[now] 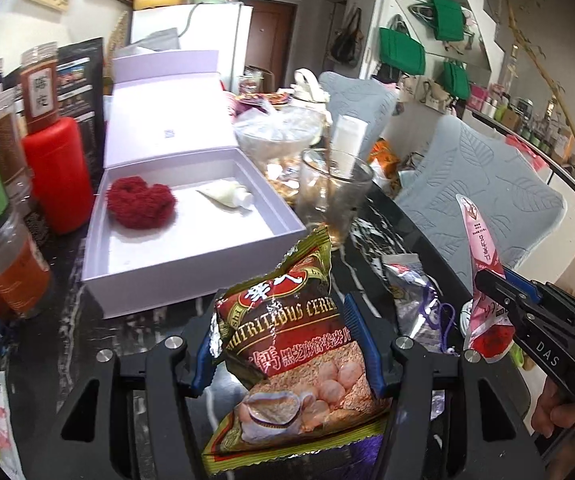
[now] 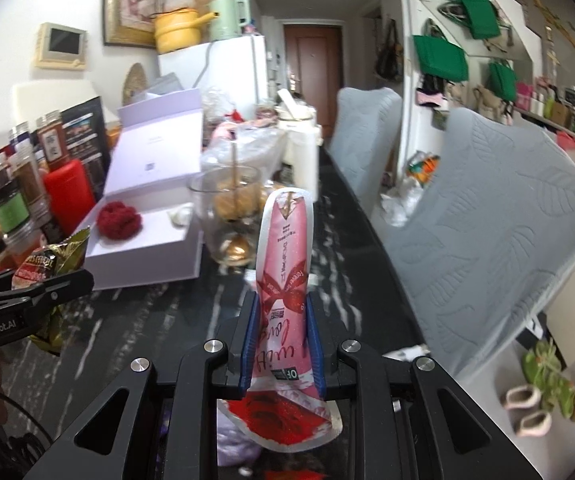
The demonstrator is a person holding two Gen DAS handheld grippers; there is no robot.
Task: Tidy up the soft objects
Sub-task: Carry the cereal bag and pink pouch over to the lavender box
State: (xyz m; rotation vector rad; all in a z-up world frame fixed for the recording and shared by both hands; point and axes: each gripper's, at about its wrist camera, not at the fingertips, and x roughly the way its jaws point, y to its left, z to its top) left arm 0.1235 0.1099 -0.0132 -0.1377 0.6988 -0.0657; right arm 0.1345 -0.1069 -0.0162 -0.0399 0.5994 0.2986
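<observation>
My left gripper (image 1: 287, 340) is shut on a red and gold cereal packet (image 1: 287, 344), held above the dark table just in front of the open lilac box (image 1: 139, 280). The box holds a red knitted piece (image 1: 141, 202) and a small white tube (image 1: 229, 194). My right gripper (image 2: 281, 344) is shut on a pink sachet (image 2: 285, 280), which stands upright between the fingers. In the left wrist view the right gripper (image 1: 483, 280) is at the right with the pink sachet (image 1: 481, 240). In the right wrist view the left gripper (image 2: 67, 280) is at the left with the cereal packet (image 2: 47, 264).
A glass jar (image 1: 333, 188) stands right of the box. A red bottle (image 1: 59, 176) and spice jars (image 1: 11, 264) line the left side. A silver wrapper (image 1: 411, 296) lies on the table between the grippers. Grey chairs (image 2: 499, 216) stand along the right edge.
</observation>
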